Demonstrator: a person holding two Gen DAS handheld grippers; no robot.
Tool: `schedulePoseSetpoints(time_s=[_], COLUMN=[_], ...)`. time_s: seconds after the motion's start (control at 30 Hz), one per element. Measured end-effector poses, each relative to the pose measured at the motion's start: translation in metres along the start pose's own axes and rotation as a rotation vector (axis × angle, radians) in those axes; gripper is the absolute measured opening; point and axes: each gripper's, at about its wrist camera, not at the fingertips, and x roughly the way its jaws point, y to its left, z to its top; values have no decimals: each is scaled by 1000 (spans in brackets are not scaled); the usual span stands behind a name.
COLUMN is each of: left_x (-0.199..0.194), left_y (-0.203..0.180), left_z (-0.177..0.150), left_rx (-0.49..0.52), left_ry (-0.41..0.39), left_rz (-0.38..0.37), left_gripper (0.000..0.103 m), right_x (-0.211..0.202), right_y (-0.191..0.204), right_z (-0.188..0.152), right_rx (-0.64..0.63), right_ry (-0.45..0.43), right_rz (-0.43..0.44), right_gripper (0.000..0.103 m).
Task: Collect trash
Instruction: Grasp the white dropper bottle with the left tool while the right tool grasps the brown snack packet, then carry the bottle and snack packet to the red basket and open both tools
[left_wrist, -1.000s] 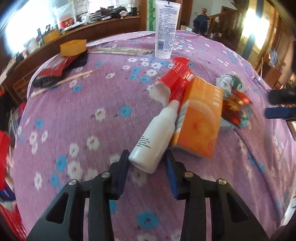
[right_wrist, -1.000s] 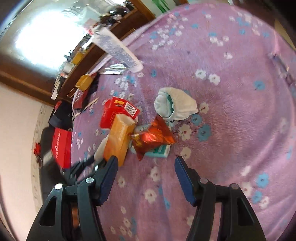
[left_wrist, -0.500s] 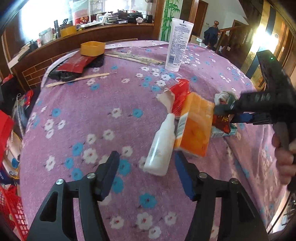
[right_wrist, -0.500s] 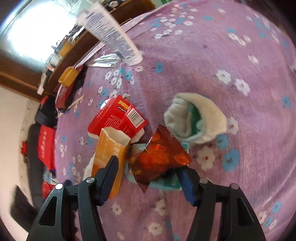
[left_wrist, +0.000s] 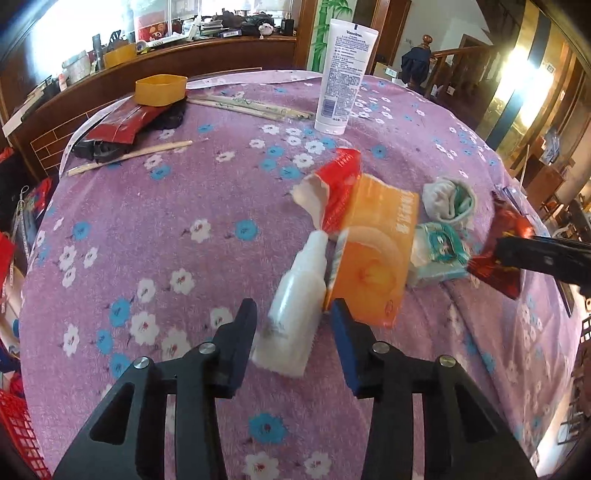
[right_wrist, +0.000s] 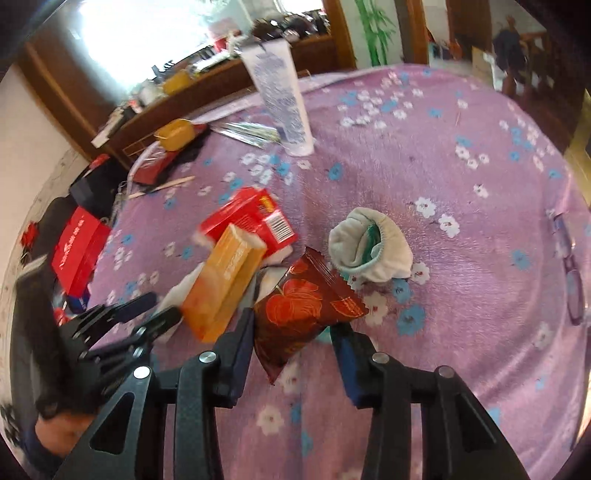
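Mid-counter, right gripper (right_wrist: 293, 328) has just been closing & pinches the crinkly dark-red foil snack wrapper (right_wrist: 303, 310), left gripper (left_wrist: 293, 325) has just been closing w/ white plastic bottle (left_wrist: 295, 295) between its pads, contact unclear: wrapper may slide out, bottle may nudge the orange carton (left_wrist: 373, 254).

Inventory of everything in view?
tablecloth: 1, purple floral, over table
bottle: 1, white, between left gripper's fingers
orange carton: 1, orange, beside bottle
red carton: 1, red, behind orange carton
packet: 1, teal, right of orange carton
sock: 1, white-teal, behind packet
lotion tube: 1, white, upright, far side
tub: 1, yellow, far left
snack wrapper: 1, dark red, in right gripper
left gripper: 1, black, jaws just closing, grip unclear
right gripper: 1, black, jaws just closed on wrapper
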Motion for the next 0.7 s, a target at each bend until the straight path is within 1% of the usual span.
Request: schedulePoseSetpoints(time_s=[0.07, 0.1, 0.13, 0.2, 0.27, 0.3, 0.37, 0.47, 0.57, 0.7], left_x=[-4, -2, 0, 5, 10, 13, 19, 16, 2, -33], left_y=[3, 7, 7, 4, 0, -1, -3, -3, 1, 3], left_z=[-5, -7, -7, -6, -4, -3, -2, -8, -22, -51], left_rx=[-10, -22, -23, 0, 18, 15, -3, -35, -89, -138], left_ry=[-4, 9, 16, 30, 30, 32, 33, 14, 1, -45], left_rz=[-5, -20, -19, 7, 16, 23, 27, 61, 53, 68], left_gripper=[40, 40, 40, 40, 40, 39, 31, 30, 29, 29], right_x=[-9, -11, -13, -16, -19, -20, -23, -26, -26, -22], right_y=[4, 6, 8, 10, 12, 12, 14, 19, 26, 44], right_z=[-8, -13, -16, -23, -29, -31, -36, -42, -48, -63], right_rx=[-18, -26, -29, -26, -26, -25, -28, -39, -58, -104], right_ry=[-8, -5, -1, 2, 4, 5, 5, 8, 15, 33], right_rz=[9, 14, 18, 28, 35, 39, 45, 49, 60, 81], right_gripper=[44, 44, 44, 44, 44, 44, 44, 45, 45, 45])
